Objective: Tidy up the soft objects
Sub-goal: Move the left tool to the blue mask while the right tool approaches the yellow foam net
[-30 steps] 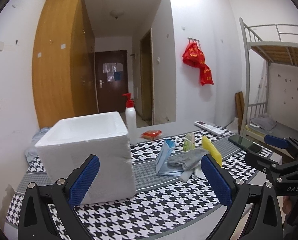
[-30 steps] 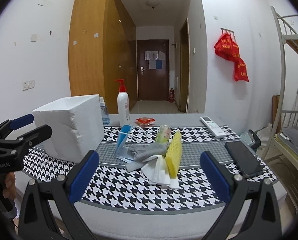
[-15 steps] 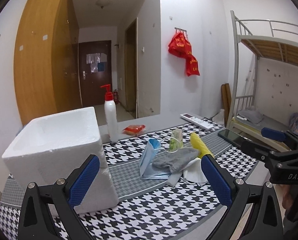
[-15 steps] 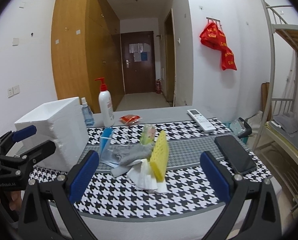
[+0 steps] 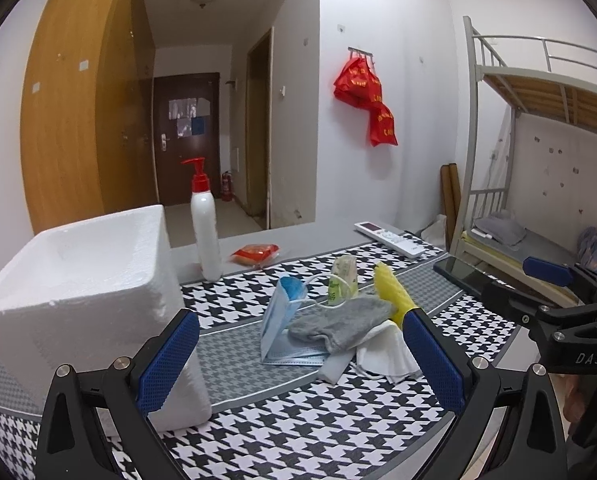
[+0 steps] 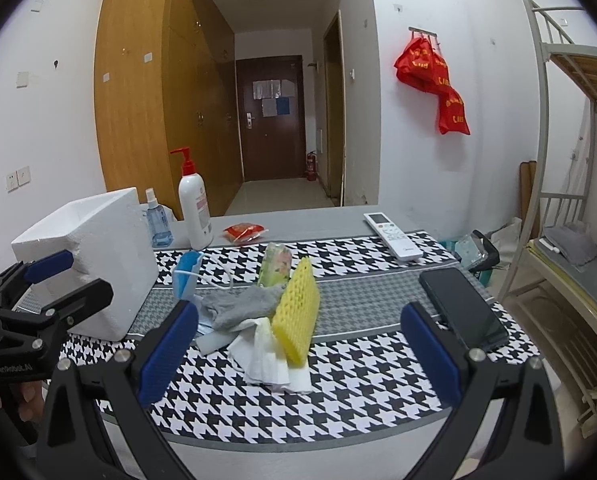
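The pile of soft objects lay mid-table: blue pleated face mask [image 5: 284, 320], limp grey knitted sock [image 5: 340, 326], white tissues [image 6: 266, 354], springy yellow sponge [image 6: 298, 314], probably all light. Both grippers [image 5: 300, 358] [image 6: 298, 354] hovered wide-jawed; pinch the sock's middle.

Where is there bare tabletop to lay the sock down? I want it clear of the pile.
Bare patches: the near strip of houndstooth cloth before the yellow sponge, and the band between the sponge and the black phone. Crowded: the middle, where gray sock, face mask and tissues overlap beside the foam box.
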Tool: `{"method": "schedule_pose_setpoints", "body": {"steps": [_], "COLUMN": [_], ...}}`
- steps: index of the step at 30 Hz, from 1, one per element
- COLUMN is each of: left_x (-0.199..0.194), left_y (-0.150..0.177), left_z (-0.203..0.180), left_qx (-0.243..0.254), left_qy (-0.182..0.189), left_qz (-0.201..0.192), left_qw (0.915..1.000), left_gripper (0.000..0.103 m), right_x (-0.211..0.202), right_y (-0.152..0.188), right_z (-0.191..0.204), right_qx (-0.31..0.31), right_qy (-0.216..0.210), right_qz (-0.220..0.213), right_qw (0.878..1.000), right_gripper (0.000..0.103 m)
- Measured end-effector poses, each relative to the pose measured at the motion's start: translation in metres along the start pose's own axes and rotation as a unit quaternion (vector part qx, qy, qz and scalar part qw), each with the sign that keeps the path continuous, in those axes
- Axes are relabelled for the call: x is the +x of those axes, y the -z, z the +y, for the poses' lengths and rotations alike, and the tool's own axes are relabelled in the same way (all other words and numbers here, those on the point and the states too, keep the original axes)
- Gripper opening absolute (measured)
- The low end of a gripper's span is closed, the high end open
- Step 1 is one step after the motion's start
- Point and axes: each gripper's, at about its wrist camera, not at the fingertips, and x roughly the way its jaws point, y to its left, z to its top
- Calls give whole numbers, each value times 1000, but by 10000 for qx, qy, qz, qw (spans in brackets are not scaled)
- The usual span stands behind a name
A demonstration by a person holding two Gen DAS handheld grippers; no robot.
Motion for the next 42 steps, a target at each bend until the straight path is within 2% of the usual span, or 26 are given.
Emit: {"method": "schedule_pose_setpoints", "body": {"steps": [12, 23, 29, 36, 42], "left_x": [34, 60, 76, 88, 103], "left_y": [3, 1, 3, 4, 5], "left_z": [-6, -1, 1, 0, 1], "left_qx": [62, -10, 11, 49, 12], "left_qy": [31, -101, -241, -406, -539], "left_qz": [272, 513, 686, 769, 969], "left_qw": [9996, 9986, 9974, 9962, 9938], "left_gripper": [102, 101, 92, 88, 78], "right_x": [34, 57, 63, 74, 84], "right_y": [2, 0, 1, 4, 4], "right_z": [-13, -20, -20, -23, -24], "right_qx": [26, -26, -56, -53, -51], "right_qy": [-197, -160, -119, -193, -275], "right_qz": [224, 463, 546, 661, 735], "right_qw": [9996, 9988, 9984, 9976, 9969], "right_gripper": [102, 102, 102, 102, 102]}}
